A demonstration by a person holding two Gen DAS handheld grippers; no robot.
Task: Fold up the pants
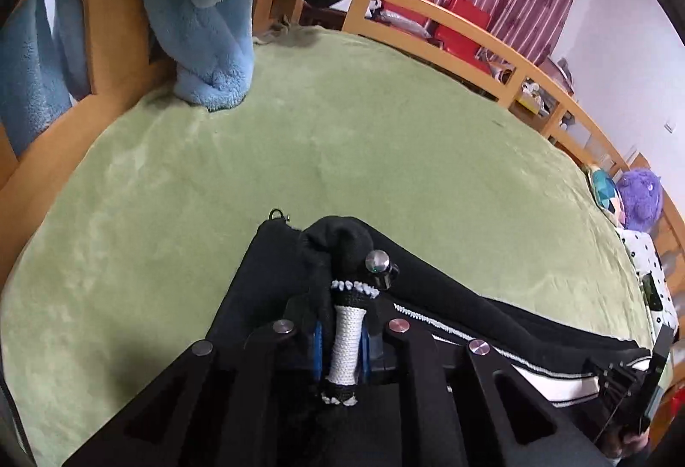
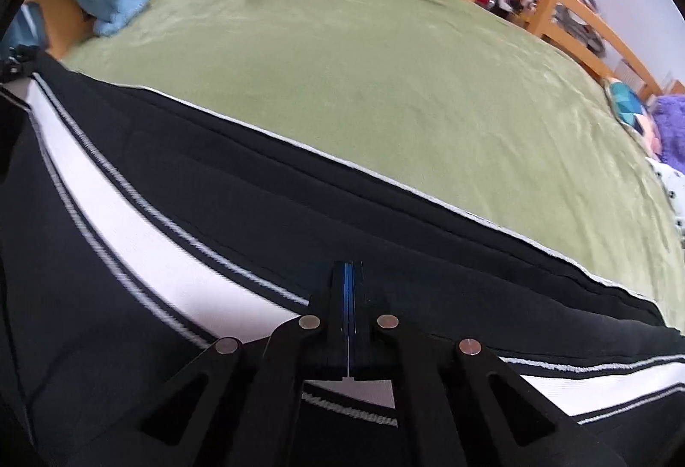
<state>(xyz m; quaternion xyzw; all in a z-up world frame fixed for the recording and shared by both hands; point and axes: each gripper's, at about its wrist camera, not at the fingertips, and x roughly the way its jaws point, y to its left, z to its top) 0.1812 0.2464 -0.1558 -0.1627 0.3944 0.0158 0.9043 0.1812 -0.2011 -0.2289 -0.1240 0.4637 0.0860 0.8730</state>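
green bedspread [image 1: 342,150] open ahead, wooden rail [image 1: 492,52] beyond

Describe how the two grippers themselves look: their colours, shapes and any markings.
Both are built alike. The left gripper and right gripper have black angular linkage arms with triangular cut-outs, joined by round silver pins. The narrow black fingers carry blue pads on their inner faces. No cables or printed markings show, and no sleeve is visible.

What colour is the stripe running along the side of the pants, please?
White, edged by thin white lines, on black pants; clearest in the right wrist view.
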